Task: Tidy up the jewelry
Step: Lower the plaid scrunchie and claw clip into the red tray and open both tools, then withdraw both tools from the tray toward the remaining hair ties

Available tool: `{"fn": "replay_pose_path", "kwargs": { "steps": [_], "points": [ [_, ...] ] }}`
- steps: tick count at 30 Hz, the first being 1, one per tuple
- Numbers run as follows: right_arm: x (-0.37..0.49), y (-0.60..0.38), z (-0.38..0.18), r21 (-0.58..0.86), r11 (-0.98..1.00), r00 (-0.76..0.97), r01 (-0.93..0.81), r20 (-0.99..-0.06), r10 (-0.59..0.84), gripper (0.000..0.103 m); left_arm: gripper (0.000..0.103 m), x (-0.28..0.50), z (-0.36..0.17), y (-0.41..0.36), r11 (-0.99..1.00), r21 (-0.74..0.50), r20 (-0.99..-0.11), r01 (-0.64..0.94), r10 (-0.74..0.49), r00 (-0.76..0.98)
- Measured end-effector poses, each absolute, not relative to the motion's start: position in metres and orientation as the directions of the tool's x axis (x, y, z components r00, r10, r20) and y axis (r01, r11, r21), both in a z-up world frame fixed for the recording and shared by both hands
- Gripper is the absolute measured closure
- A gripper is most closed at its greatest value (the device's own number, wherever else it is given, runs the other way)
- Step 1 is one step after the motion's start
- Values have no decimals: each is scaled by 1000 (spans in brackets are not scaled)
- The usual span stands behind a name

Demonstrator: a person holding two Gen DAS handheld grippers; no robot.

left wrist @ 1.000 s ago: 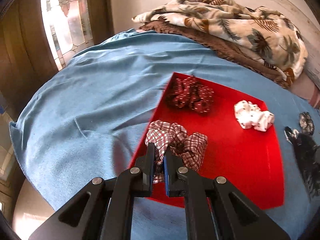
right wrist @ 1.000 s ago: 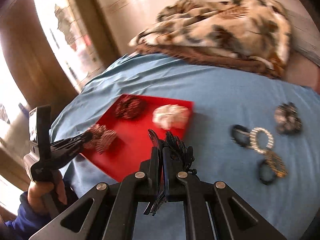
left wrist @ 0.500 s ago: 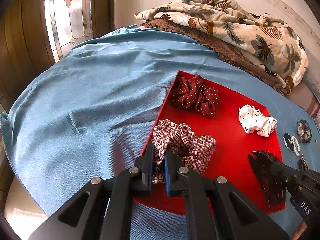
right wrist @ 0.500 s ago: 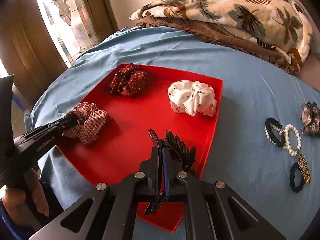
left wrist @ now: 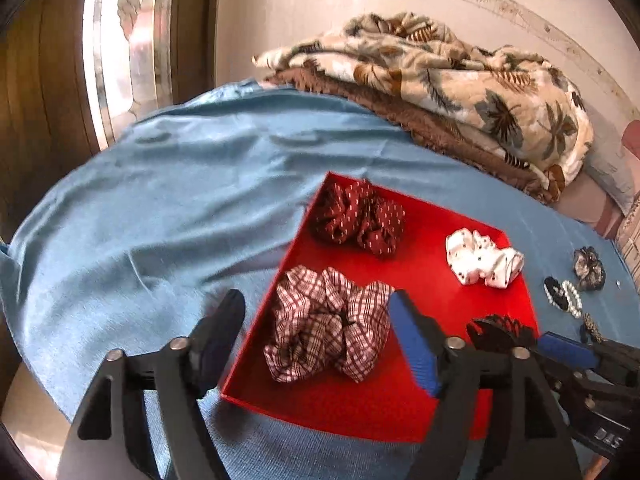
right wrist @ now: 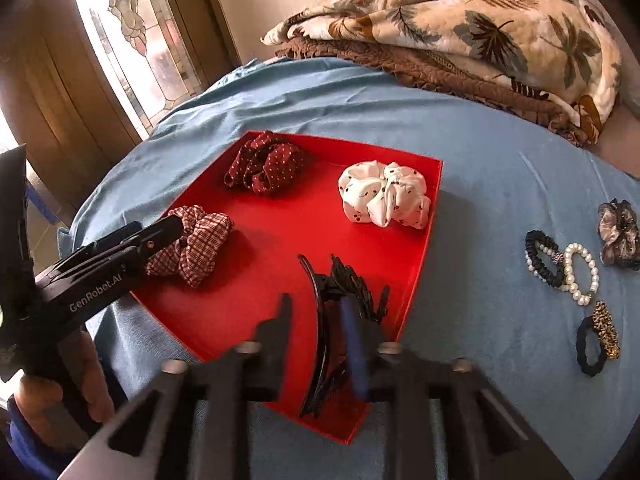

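Plaid scrunchie (left wrist: 328,328) and black claw clip (right wrist: 340,312) newly released, red tray (right wrist: 280,304)

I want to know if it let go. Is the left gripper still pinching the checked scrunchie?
Apart. In the left wrist view the left gripper is opening, its fingers spread either side of the checked scrunchie, which lies loose in the red tray.
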State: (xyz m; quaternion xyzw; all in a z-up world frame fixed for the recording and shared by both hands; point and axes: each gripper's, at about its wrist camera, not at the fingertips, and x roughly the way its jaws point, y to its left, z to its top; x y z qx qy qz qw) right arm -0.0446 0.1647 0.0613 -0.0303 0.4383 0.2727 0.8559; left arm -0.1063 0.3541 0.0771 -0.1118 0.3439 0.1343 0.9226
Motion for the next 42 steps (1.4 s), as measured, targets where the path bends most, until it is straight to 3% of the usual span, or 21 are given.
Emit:
{"fn": "replay_pose_path", "kwargs": {
  "steps": [11, 23, 30, 38, 42],
  "points": [
    [-66, 121, 88, 186, 866, 521, -464, -734, 436, 47, 27, -108, 72, 362, 917, -110, -676, -384, 214, 705],
    [-75, 0, 105, 146, 945, 612, -294, -731, 303, 43, 27, -128, 68, 350, 902, -58, -688, -428, 274, 672],
    [-79, -87, 110, 193, 969, 653, -154, -716, 247, 42, 27, -153, 69, 318, 918, 17, -672, -395, 304, 676],
    [-79, -163, 111, 248, 969, 684, -15, -704, 191, 40, 27, -178, 111, 279, 951, -3, -640, -310, 236, 731],
    [-70, -183, 102, 257, 966, 685, 30, -710, 167, 40, 27, -159, 141, 241, 980, -41, -636, -197, 127, 761]
  ]
}}
